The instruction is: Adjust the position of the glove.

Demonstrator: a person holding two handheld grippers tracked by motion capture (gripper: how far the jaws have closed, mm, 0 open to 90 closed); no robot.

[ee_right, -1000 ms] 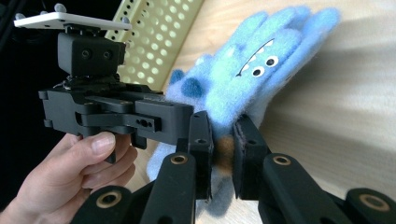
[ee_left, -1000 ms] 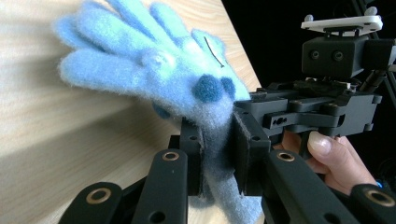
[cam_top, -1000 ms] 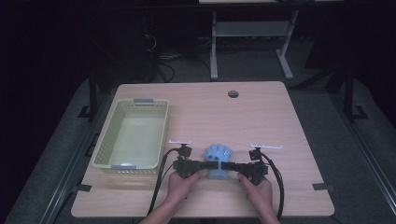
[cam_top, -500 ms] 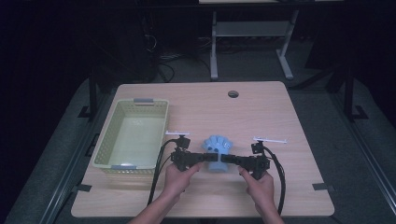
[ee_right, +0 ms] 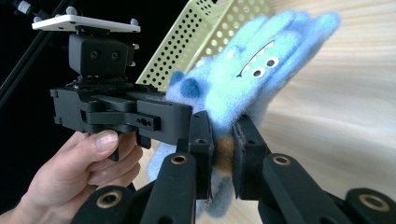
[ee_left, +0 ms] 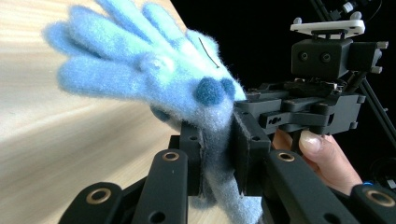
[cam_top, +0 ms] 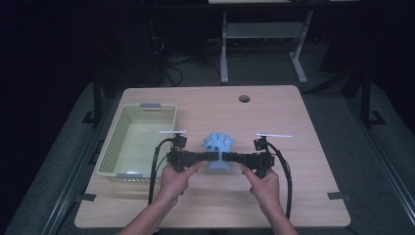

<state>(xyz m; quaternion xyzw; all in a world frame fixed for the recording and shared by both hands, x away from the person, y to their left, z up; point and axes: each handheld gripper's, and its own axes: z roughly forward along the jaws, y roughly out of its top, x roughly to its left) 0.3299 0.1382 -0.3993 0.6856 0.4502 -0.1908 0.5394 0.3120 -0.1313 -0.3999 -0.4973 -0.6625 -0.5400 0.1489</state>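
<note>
Item: blue glove, basket at its 9 o'clock. I am clamping it with left gripper and right gripper; uneven pulling risks slippage or tearing.

plush toy: carried farther from the person across the surface, now level with the basket's middle | left gripper: moved forward with it, jaws clamped on the toy throughout | right gripper: likewise forward | hands: reached farther out, more forearm showing
</note>
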